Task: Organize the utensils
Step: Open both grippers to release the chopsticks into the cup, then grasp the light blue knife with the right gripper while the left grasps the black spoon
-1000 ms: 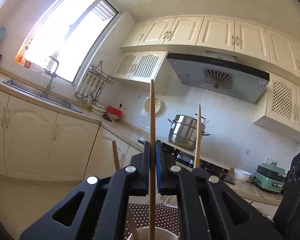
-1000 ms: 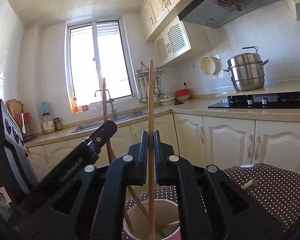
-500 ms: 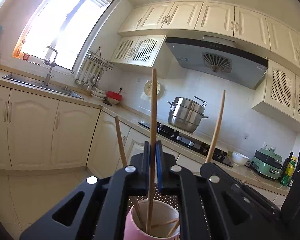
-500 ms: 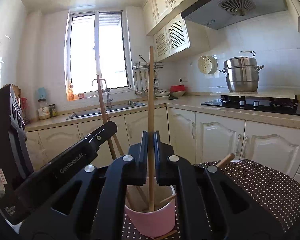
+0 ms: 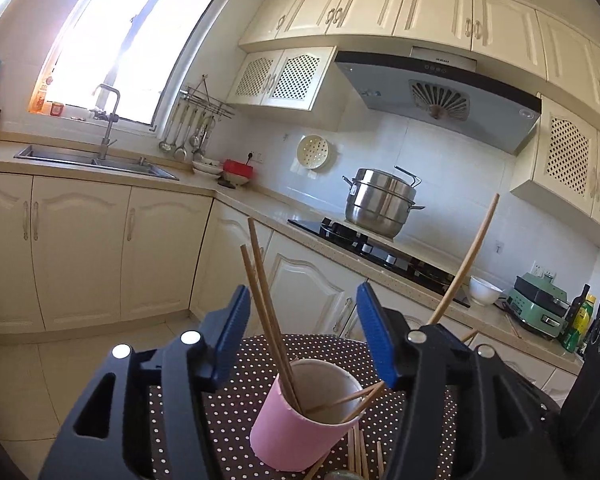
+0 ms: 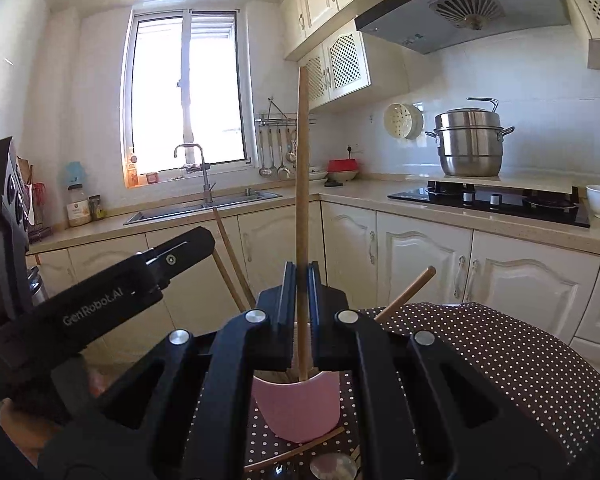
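One pink cup (image 5: 300, 420) — two tongs — one steel pot (image 5: 382, 202).

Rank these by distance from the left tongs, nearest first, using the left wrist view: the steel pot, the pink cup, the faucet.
1. The pink cup, just below and ahead of the open left tongs, on the dotted cloth.
2. The steel pot, on the stove, ahead to the right.
3. The faucet, far left, under the window.

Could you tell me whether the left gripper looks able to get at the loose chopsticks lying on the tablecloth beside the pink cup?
Probably yes. The left gripper is open and holds nothing, but the pink cup stands directly under it. The loose chopsticks lie just beyond the cup's base, so it would likely need to shift sideways first.
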### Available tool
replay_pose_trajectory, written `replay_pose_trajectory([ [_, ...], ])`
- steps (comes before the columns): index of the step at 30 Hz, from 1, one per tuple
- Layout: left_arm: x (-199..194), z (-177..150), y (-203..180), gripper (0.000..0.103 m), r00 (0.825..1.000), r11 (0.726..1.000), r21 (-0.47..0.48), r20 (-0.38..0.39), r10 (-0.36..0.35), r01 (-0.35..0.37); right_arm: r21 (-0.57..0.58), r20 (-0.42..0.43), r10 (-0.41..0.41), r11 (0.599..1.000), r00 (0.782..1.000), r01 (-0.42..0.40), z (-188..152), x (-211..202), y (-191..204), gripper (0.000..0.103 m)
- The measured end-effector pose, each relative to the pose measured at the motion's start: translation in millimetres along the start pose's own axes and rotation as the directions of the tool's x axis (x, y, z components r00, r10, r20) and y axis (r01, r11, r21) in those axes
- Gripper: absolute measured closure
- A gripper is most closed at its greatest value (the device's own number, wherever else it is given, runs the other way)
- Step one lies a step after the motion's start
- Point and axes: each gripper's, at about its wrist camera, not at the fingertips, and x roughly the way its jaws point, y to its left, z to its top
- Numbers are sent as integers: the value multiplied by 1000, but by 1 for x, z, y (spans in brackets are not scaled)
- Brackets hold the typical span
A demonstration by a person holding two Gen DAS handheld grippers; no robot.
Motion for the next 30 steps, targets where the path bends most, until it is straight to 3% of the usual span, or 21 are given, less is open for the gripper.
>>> replay_pose_trajectory([
  [7,-18,2,-2,36,999,1000,23,-34,13,-12,0,-14,-39,999,999,39,1,-10,3,95],
  [9,-23,3,-2,34,999,999,29,-36,18,-17,0,-18,-55,999,998,55,2,-14,3,90],
  [13,-31,4,-3,33,998,999,39,-65,21,-18,19,-13,-66,998,998,66,5,-22,1,58],
  [22,-45,-1,-9,32,988,997,68,-151,30,-20,38,-39,-78,996,996,80,5,-47,-5,58],
  [27,-44,-13,-11,32,962,995,99,-270,40,-13,-7,-125,-70,998,990,70,-6,-57,-10,57],
  [30,-37,-26,-12,32,924,995,101,-380,49,-11,-30,-202,-73,997,977,68,-19,-59,-15,57],
])
